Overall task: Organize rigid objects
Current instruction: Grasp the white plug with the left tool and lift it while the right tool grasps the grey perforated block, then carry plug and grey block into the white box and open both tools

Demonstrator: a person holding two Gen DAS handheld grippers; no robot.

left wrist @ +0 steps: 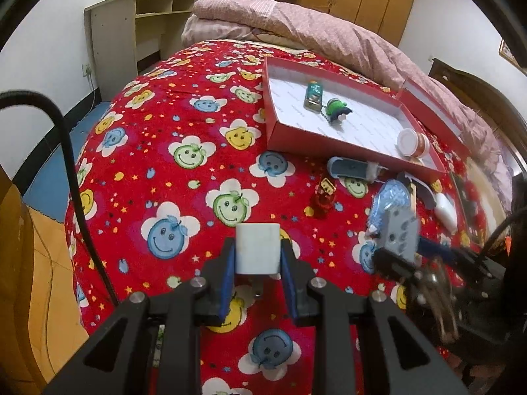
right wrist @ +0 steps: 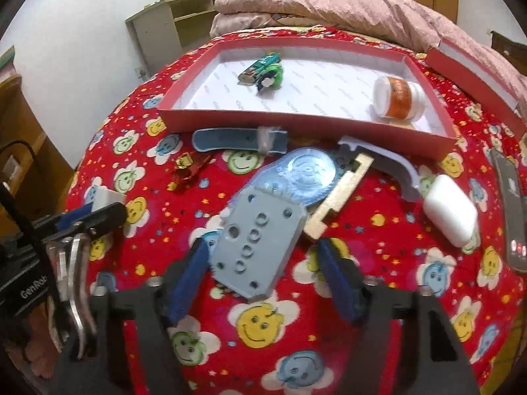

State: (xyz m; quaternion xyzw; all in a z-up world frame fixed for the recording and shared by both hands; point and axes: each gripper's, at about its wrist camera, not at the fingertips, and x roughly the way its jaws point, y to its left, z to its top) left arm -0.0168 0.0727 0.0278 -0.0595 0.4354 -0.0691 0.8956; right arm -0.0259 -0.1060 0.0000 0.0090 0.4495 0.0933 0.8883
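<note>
The left gripper (left wrist: 258, 263) was clamped on a white block (left wrist: 258, 247), both blue pads flat against its sides, the block clear of the bedspread (left wrist: 184, 197). The right gripper (right wrist: 263, 275) stood part open around a grey plate (right wrist: 258, 245); its left pad looked to touch the plate's edge, while the right pad stood clear of it.

To finish that grasp well, the right jaws likely needed centring so both pads met the plate's long edges squarely; the plate overlapped a blue disc (right wrist: 308, 172) at 12 o'clock and sat just beside a gold bracket (right wrist: 341, 194) at 1 o'clock, either of which a skewed lift could drag. The red tray (right wrist: 329, 125), further on at 12 o'clock, already held a can (right wrist: 258, 67), a green toy (right wrist: 271, 77) and a jar (right wrist: 397, 97), with open floor between them.

Both grippers pitched steeply down toward the bed, side by side, the left one showing at 9 o'clock in the right view.
</note>
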